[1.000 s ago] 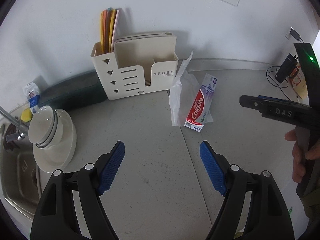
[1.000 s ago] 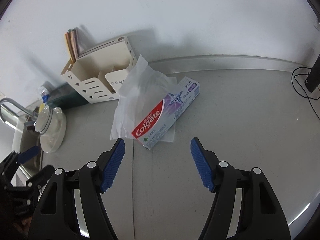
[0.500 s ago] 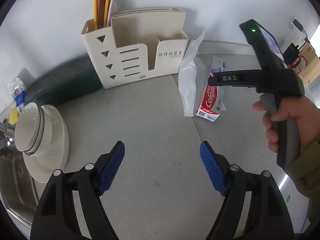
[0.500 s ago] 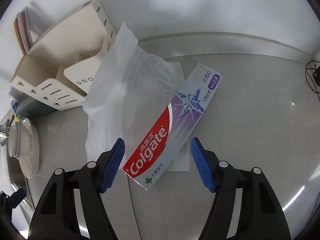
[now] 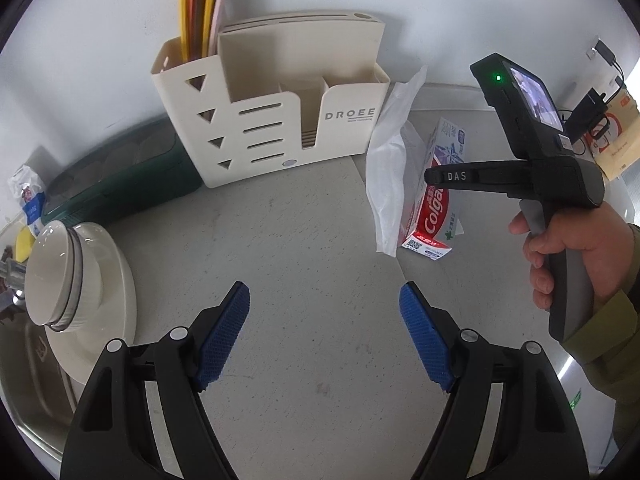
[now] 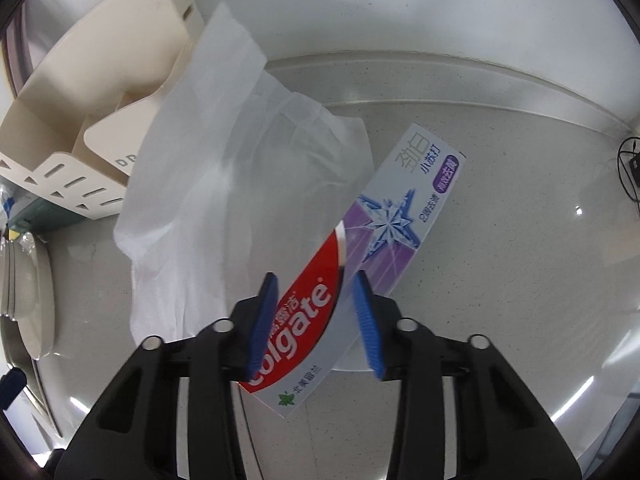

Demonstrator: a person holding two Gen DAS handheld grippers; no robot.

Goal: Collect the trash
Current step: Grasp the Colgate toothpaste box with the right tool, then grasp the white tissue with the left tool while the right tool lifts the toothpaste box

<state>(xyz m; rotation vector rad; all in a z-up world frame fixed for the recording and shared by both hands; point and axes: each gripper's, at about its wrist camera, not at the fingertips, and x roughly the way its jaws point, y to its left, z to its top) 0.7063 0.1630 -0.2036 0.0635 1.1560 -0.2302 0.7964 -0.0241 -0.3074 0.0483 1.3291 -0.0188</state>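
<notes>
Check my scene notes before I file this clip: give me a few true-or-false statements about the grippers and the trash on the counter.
1. The right gripper straddles the Colgate toothpaste box. True.
2. The left gripper holds the white tissue. False: it is open over bare counter.
3. The tissue lies beside the cream organizer. True.
4. The toothpaste box stands inside the organizer. False: it lies on the counter, partly on the tissue.

one toothpaste box, one tissue, one cream organizer, one bowl (on one plate), two tongs
</notes>
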